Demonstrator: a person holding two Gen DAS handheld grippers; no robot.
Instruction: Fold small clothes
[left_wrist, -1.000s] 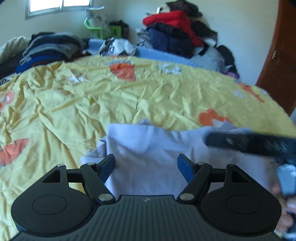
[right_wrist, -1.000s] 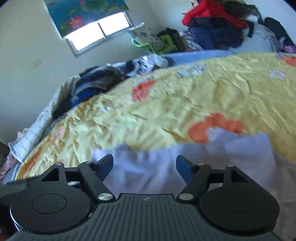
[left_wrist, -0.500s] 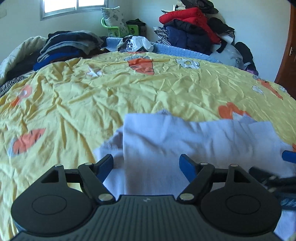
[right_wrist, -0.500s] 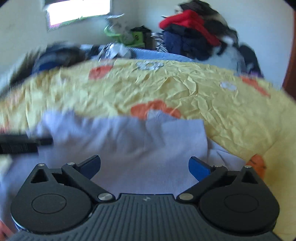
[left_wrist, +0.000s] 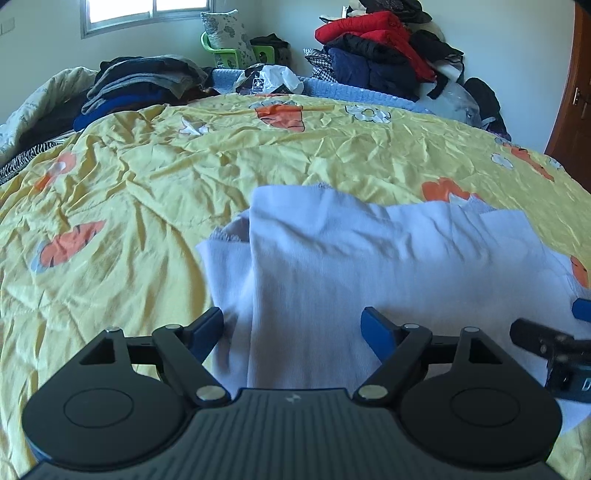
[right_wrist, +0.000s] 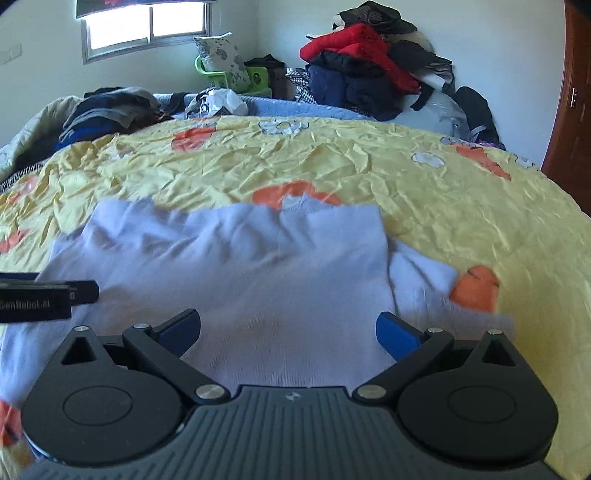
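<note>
My left gripper (left_wrist: 293, 326) hangs over the near edge of the pale lilac garment (left_wrist: 369, 266), its 2 blue pads spread and having just been easing further apart; cloth lies between them, but neither pad presses on it. My right gripper (right_wrist: 288, 330) stands at its widest over the same garment (right_wrist: 236, 266), its jaws having just sprung apart, and it grips nothing either. The garment lies on the yellow bedspread (left_wrist: 140, 192) with orange prints, partly folded: 1 layer overlaps another, and a narrower flap shows at each side. In the left wrist view my right gripper's tip enters at the right edge (left_wrist: 581, 309). Stacks of dark clothes (right_wrist: 107, 107) and a red jacket (right_wrist: 358, 48) sit at the far side of the bed.
</note>
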